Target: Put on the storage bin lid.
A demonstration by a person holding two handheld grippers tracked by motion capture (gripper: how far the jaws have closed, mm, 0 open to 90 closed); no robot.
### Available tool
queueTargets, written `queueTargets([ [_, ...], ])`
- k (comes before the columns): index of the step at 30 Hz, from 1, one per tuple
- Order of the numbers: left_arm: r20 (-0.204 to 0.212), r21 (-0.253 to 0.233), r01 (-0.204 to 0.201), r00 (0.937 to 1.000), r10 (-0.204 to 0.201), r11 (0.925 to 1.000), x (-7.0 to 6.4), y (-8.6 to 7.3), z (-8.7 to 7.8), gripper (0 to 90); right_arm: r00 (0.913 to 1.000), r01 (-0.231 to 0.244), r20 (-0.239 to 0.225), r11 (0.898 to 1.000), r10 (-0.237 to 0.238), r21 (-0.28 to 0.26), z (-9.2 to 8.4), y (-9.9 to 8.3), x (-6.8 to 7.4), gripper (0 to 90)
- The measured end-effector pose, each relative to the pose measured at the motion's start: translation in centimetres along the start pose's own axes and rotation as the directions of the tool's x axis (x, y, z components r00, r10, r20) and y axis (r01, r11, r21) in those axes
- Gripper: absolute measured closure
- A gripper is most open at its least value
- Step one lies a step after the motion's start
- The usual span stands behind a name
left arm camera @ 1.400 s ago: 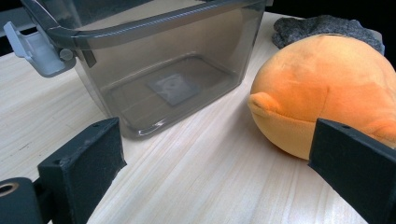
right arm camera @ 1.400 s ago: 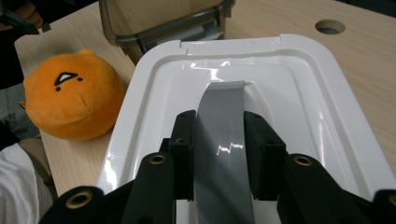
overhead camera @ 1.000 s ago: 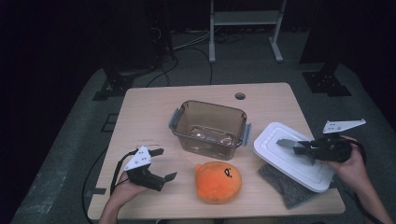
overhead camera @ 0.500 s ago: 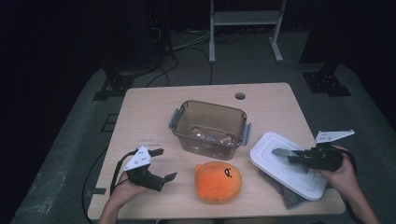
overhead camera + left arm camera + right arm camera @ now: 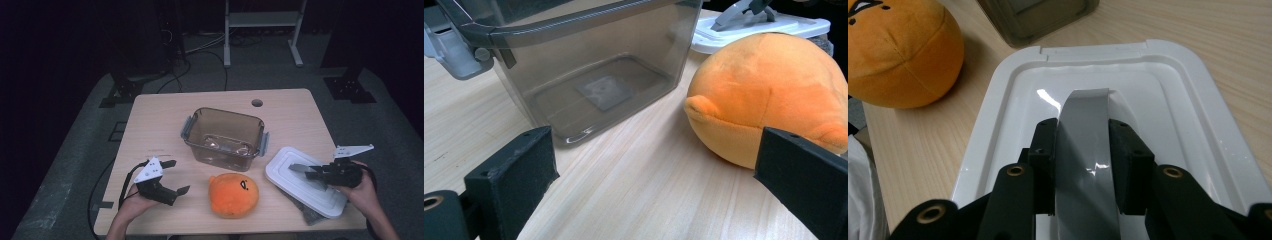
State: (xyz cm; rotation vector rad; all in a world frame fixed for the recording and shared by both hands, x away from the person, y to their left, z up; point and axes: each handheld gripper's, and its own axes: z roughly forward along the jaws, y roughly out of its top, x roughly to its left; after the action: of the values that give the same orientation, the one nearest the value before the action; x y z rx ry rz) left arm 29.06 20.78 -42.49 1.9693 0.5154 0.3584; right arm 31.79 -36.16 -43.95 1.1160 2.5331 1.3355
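A white lid (image 5: pixel 295 186) (image 5: pixel 1013 95) lies flat at the table's right front, partly over a grey cloth (image 5: pixel 312 216). My right gripper (image 5: pixel 305 171) (image 5: pixel 1083 135) is shut on the lid's grey handle (image 5: pixel 1083 170), which sits between both pads. A clear brown container (image 5: pixel 200 135) (image 5: pixel 589 65) stands uncovered in the middle of the table, with an orange plush ball (image 5: pixel 233 194) (image 5: pixel 769 90) in front of it. My left gripper (image 5: pixel 178 176) (image 5: pixel 659 175) rests open at the left front, pointing at the gap between container and plush, holding nothing.
The wooden table (image 5: pixel 160 120) has a round cable hole (image 5: pixel 257 103) near its far edge. A white metal stand (image 5: pixel 260 20) and cables sit on the dark floor behind. The container's grey latches (image 5: pixel 187 129) stick out at its ends.
My right hand has sunk toward the table's front edge with the lid, which has come lower and flatter over the grey cloth. The left gripper has stayed put.
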Motion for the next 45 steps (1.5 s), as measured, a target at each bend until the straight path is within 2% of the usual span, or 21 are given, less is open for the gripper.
queueTargets([
  [6,0.000,0.001,0.001,1.0000,-0.001,1.0000,0.0,0.0,0.0,2.6,1.0000,-0.006,-0.003,1.000,0.006,-0.002,0.0,-0.2,-0.1,64.6],
  [12,0.002,0.003,-0.001,1.0000,0.001,1.0000,0.0,0.0,0.0,2.7,0.9997,-0.022,-0.010,1.000,0.021,-0.018,-0.2,0.1,-0.1,54.7],
  [16,0.002,0.000,0.002,1.0000,-0.002,1.0000,0.0,0.0,-0.1,2.6,0.9999,-0.010,0.003,0.999,0.010,-0.036,-0.6,0.8,0.1,49.9],
  [19,0.000,-0.001,0.003,1.0000,-0.003,1.0000,0.1,-0.1,-0.1,2.6,0.9997,0.017,0.017,0.998,-0.016,-0.060,-1.1,1.5,0.7,45.5],
  [22,0.000,0.001,0.005,1.0000,-0.005,1.0000,0.1,-0.1,-0.1,2.6,0.9988,0.050,0.008,0.996,-0.049,-0.077,-1.6,2.6,1.9,43.2],
  [26,0.001,0.002,0.006,1.0000,-0.006,1.0000,0.1,-0.1,-0.1,2.6,0.9952,0.093,-0.021,0.993,-0.095,-0.076,-1.5,3.8,3.6,40.2],
  [28,-0.001,-0.001,0.007,1.0000,-0.007,1.0000,0.1,-0.2,-0.2,2.6,0.9930,0.103,-0.050,0.991,-0.107,-0.081,-1.3,4.4,4.3,39.2],
  [34,-0.001,0.003,0.011,0.9999,-0.011,0.9999,0.2,-0.3,-0.2,2.6,0.9803,0.152,-0.114,0.984,-0.162,-0.089,-0.2,6.0,6.5,38.8],
  [38,-0.002,-0.001,0.014,0.9999,-0.014,0.9999,0.3,-0.3,-0.2,2.6,0.9675,0.194,-0.148,0.977,-0.205,-0.084,0.7,6.9,8.2,38.5],
  [43,0.000,-0.002,0.014,0.9999,-0.014,0.9999,0.3,-0.2,-0.3,2.6,0.9442,0.241,-0.203,0.964,-0.259,-0.111,1.6,8.3,10.4,37.8],
  [45,0.001,-0.003,0.014,0.9999,-0.014,0.9999,0.3,-0.2,-0.3,2.6,0.9305,0.270,-0.225,0.956,-0.289,-0.113,2.2,9.1,11.4,37.7],
])
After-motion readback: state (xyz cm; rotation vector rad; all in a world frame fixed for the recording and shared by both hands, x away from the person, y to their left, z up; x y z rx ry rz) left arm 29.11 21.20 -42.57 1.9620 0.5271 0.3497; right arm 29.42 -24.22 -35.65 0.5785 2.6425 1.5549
